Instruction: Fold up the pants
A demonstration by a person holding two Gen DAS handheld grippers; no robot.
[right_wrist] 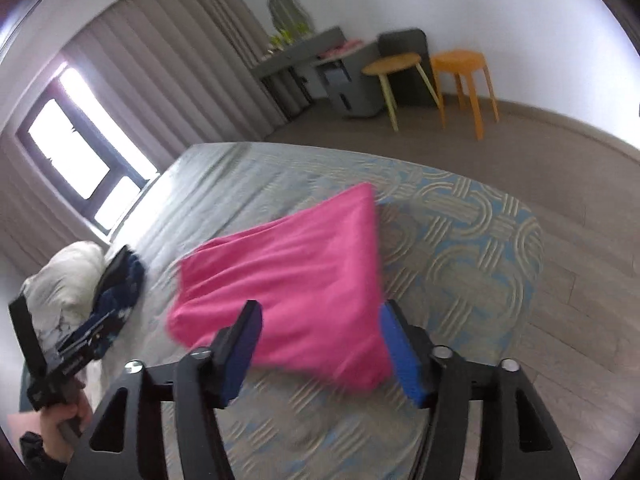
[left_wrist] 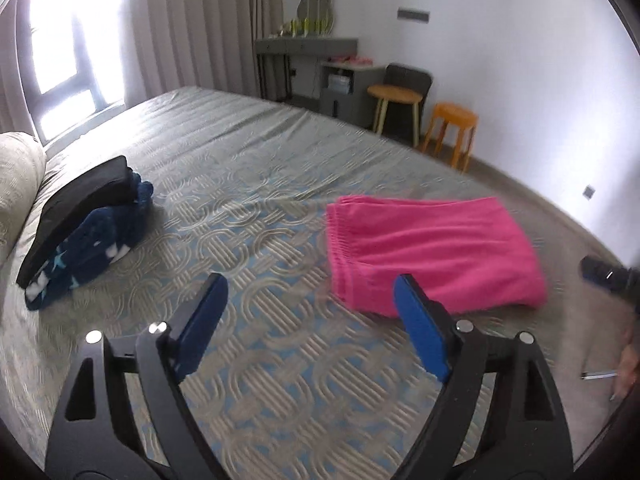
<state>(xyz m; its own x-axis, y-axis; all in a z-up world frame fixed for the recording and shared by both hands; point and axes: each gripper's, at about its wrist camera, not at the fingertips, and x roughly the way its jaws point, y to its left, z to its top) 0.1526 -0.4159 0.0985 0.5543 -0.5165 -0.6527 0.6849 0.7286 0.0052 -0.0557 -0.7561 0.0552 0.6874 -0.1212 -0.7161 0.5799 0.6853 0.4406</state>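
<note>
Pink pants (left_wrist: pixel 432 252) lie folded into a flat rectangle on the patterned bedspread (left_wrist: pixel 248 208); they also show in the right wrist view (right_wrist: pixel 296 276). My left gripper (left_wrist: pixel 310 292) is open and empty, above the bed just left of the pants' near corner. My right gripper (right_wrist: pixel 318 316) is open and empty, hovering close over the near edge of the pants, with its blue pads (right_wrist: pixel 400 356) on either side of that edge. The left gripper also shows at the left of the right wrist view (right_wrist: pixel 80 352), held in a hand.
A stack of folded dark clothes (left_wrist: pixel 88 220) lies at the left by a pale pillow (left_wrist: pixel 16 176). Beyond the bed stand a grey desk (left_wrist: pixel 308 52), a wooden stool (left_wrist: pixel 394 96) and an orange stool (left_wrist: pixel 454 120). The bed's edge (right_wrist: pixel 532 264) drops to the wooden floor on the right.
</note>
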